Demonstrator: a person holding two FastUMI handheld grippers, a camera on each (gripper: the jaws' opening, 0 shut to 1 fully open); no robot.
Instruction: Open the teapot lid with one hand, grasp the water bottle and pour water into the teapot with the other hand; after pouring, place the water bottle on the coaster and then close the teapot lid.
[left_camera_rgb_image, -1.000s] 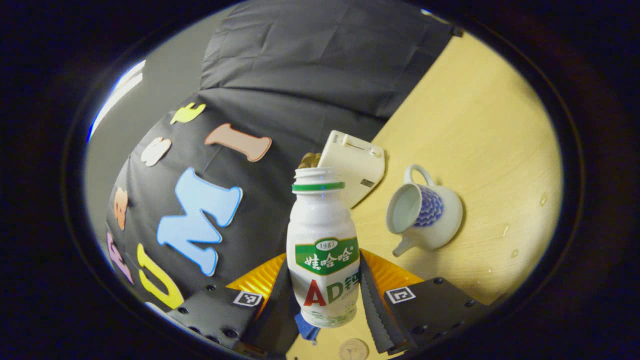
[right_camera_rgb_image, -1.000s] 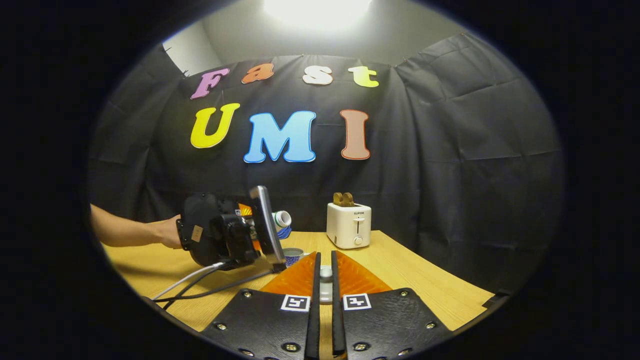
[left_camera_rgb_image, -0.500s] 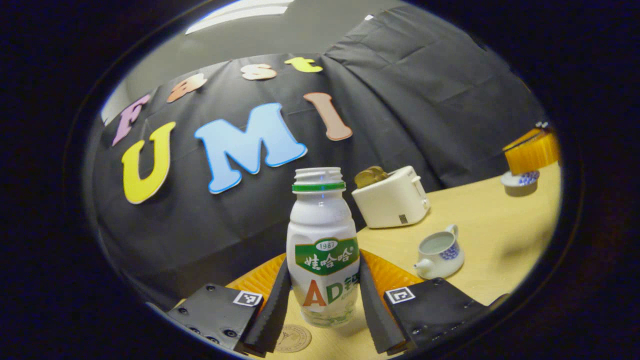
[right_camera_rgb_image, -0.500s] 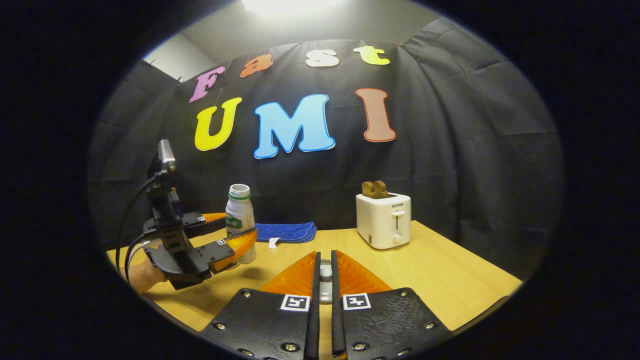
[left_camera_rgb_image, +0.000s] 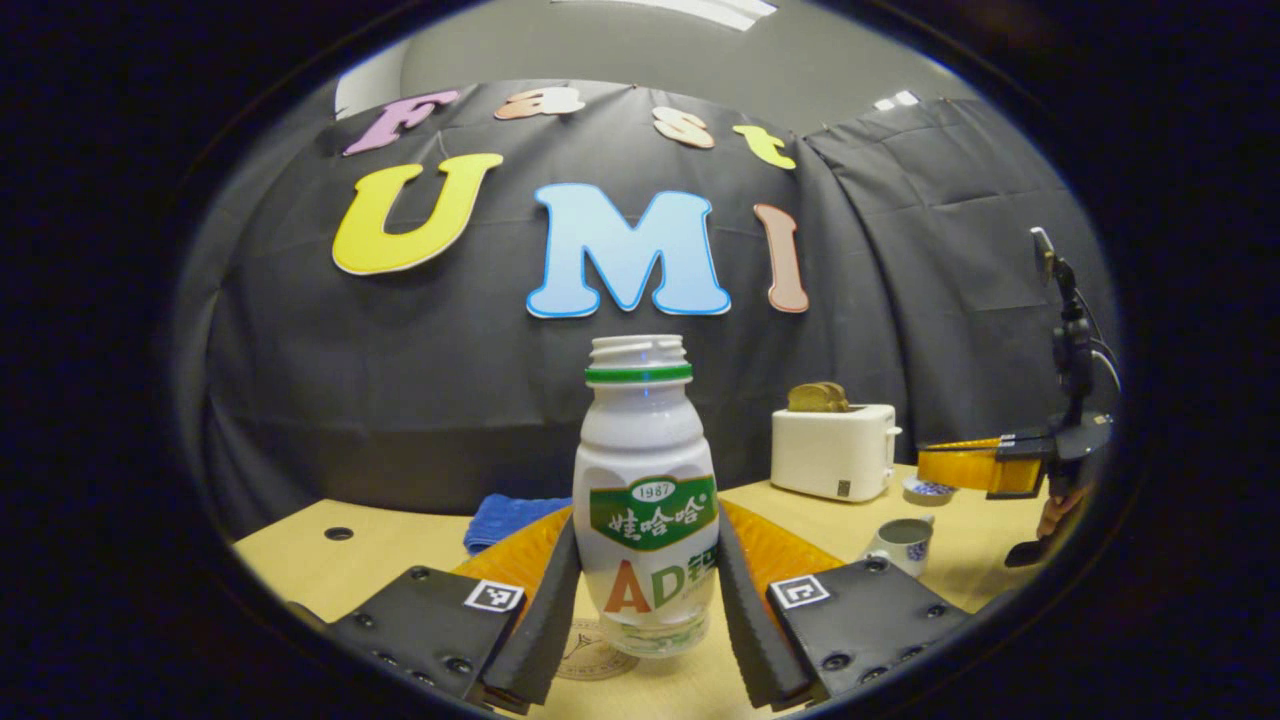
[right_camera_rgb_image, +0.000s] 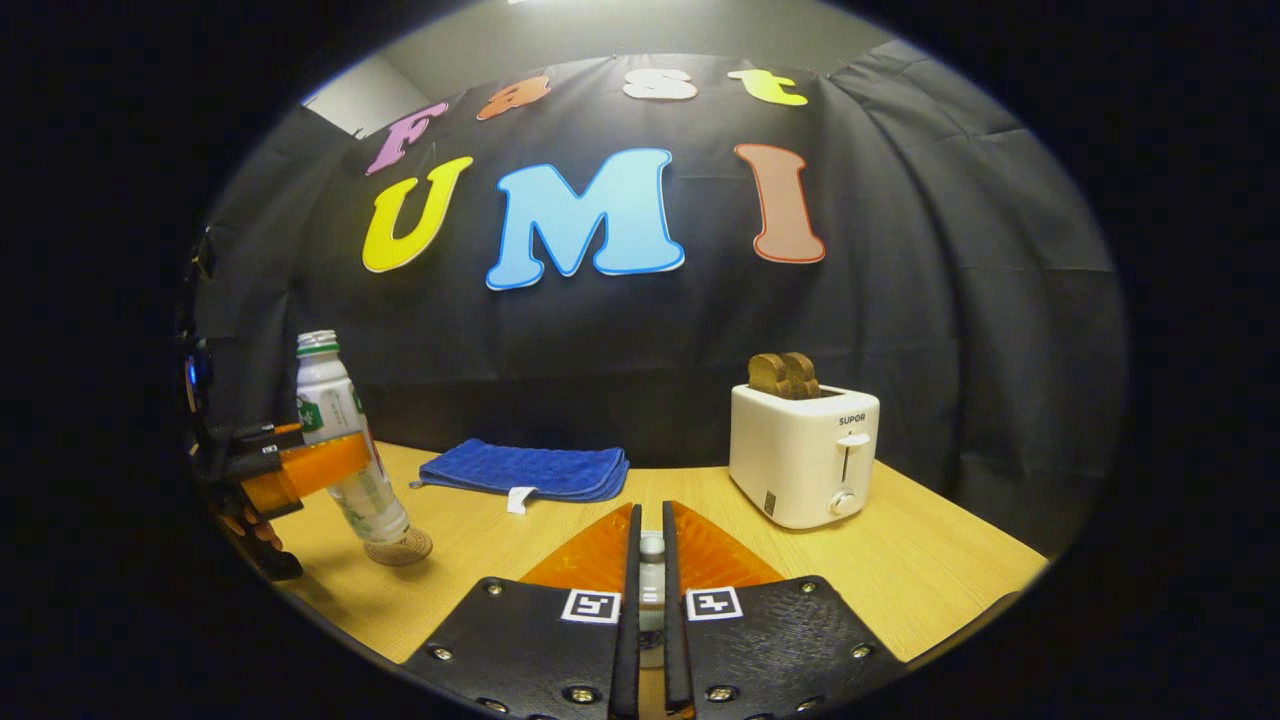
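Here, left gripper (left_camera_rgb_image: 645, 610) clamped on the water bottle (left_camera_rgb_image: 645, 490), upright on the coaster (right_camera_rgb_image: 398, 548). Right gripper (right_camera_rgb_image: 650, 590) pinching the teapot lid (right_camera_rgb_image: 651, 546) by its knob, raised above the table (right_camera_rgb_image: 900, 570). Open teapot (left_camera_rgb_image: 900, 540) near the toaster (right_camera_rgb_image: 805, 455); blue cloth (right_camera_rgb_image: 525, 470) behind.

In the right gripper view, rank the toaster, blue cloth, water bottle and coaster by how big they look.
1. toaster
2. blue cloth and water bottle: look alike in extent, unranked.
3. coaster, smallest.
Apparent size only; nearness to the camera skews it.
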